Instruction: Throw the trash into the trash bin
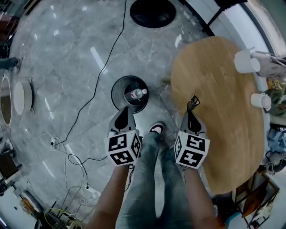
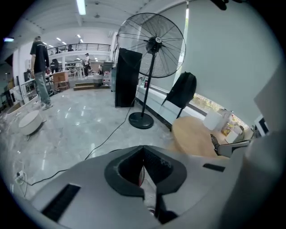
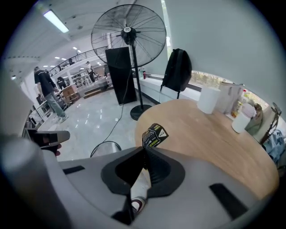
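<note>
The right gripper sits at lower centre-right of the head view, its jaws pressed together on a small black wrapper with a yellow label. The wrapper sticks out past the jaw tips, over the edge of the wooden table. At lower centre-left, the left gripper has its jaws closed on each other with nothing between them. Between the two grippers are the person's jeans and one shoe on the grey marble floor.

Just above the left gripper's tip stands the round black trash bin, open-topped, with a bottle lying inside. The wrapper is to the right of the bin, not above it. A black cable runs across the floor past the bin.

Two white cups stand at the table's far right edge. At top centre is the fan's round base. In the right gripper view the standing fan rises at upper centre.
</note>
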Available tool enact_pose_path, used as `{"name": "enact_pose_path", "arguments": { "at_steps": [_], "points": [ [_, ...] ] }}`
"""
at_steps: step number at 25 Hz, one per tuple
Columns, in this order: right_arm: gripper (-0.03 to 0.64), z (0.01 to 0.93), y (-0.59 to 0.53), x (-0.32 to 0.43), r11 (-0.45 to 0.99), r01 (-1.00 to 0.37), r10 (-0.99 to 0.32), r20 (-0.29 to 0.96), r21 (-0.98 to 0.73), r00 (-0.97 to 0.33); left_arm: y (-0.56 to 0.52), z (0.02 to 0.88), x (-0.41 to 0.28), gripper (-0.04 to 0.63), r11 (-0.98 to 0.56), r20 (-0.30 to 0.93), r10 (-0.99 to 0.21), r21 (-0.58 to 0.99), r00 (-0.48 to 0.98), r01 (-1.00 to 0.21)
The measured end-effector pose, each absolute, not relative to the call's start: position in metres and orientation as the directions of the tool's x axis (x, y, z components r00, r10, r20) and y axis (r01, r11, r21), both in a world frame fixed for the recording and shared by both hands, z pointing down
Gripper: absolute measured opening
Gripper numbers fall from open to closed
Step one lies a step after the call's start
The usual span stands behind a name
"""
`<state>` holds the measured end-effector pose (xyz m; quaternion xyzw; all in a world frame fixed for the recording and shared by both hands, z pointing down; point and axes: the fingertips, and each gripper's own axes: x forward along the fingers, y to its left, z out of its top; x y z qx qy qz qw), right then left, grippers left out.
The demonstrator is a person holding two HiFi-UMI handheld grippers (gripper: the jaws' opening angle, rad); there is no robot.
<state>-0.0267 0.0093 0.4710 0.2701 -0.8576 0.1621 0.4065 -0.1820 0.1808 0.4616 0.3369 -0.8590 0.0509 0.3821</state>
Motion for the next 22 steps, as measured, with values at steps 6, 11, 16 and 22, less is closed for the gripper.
{"name": "enact_pose_path", "arguments": {
  "at_steps": [6,11,16,22],
  "points": [
    [0.017,0.478,0.055,-0.097,0.891,-0.448,-0.222,0.782,-0.080,-0.583,0.245,0.468,-0.211,0.015,0.855,0.696,-0.455,0.168,-0.555,-0.490],
    [0.017,0.512,0.102,-0.146,0.933,-0.340,-0.113,0.800,-0.119,-0.589,0.298,0.495,-0.227,0.015,0.902,0.720,-0.383,0.158,-0.578,-0.401],
    [0.017,0.567,0.145,-0.164,0.962,-0.234,-0.009,0.840,-0.142,-0.543,0.348,0.546,-0.219,0.015,0.944,0.768,-0.299,0.149,-0.566,-0.295],
    [0.018,0.621,0.173,-0.175,0.976,-0.168,0.033,0.861,-0.136,-0.507,0.384,0.589,-0.223,0.015,0.962,0.779,-0.256,0.149,-0.573,-0.227]
  ]
}}
